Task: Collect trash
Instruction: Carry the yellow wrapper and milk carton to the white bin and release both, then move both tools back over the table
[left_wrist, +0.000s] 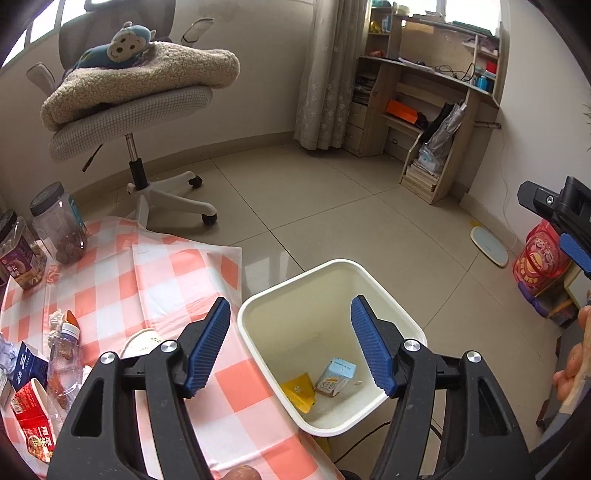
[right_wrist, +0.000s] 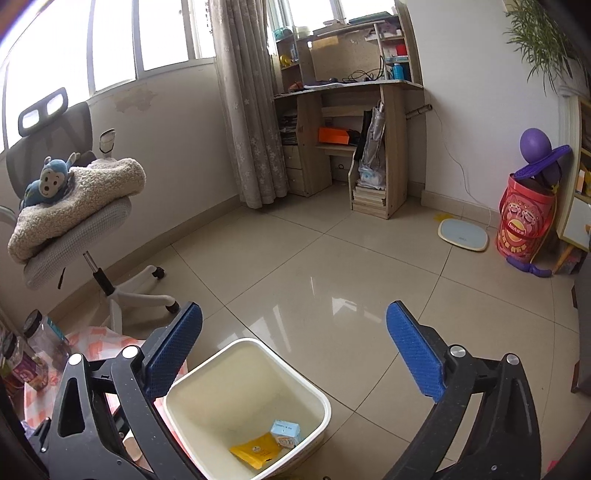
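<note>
A cream waste bin (left_wrist: 391, 295) stands on the floor beside the table; it also shows in the right wrist view (right_wrist: 207, 373). Inside lie a yellow packet (left_wrist: 299, 395) (right_wrist: 255, 450) and a small light-blue carton (left_wrist: 336, 376) (right_wrist: 286, 432). My left gripper (left_wrist: 290, 343) is open and empty, held above the bin. My right gripper (right_wrist: 295, 350) is open and empty, above the bin and floor. Trash lies on the checked tablecloth (left_wrist: 177, 280) at the left: a crushed plastic bottle (left_wrist: 64, 354), a red carton (left_wrist: 33, 417), a blue box (left_wrist: 31, 363) and a paper cup (left_wrist: 142, 341).
Two snack jars (left_wrist: 59, 225) stand at the table's far left. An office chair (left_wrist: 129, 122) with a blanket and plush monkey is behind the table. A wooden desk shelf (left_wrist: 424, 107), a floor scale (right_wrist: 463, 234) and a red drum (right_wrist: 524, 218) stand along the walls.
</note>
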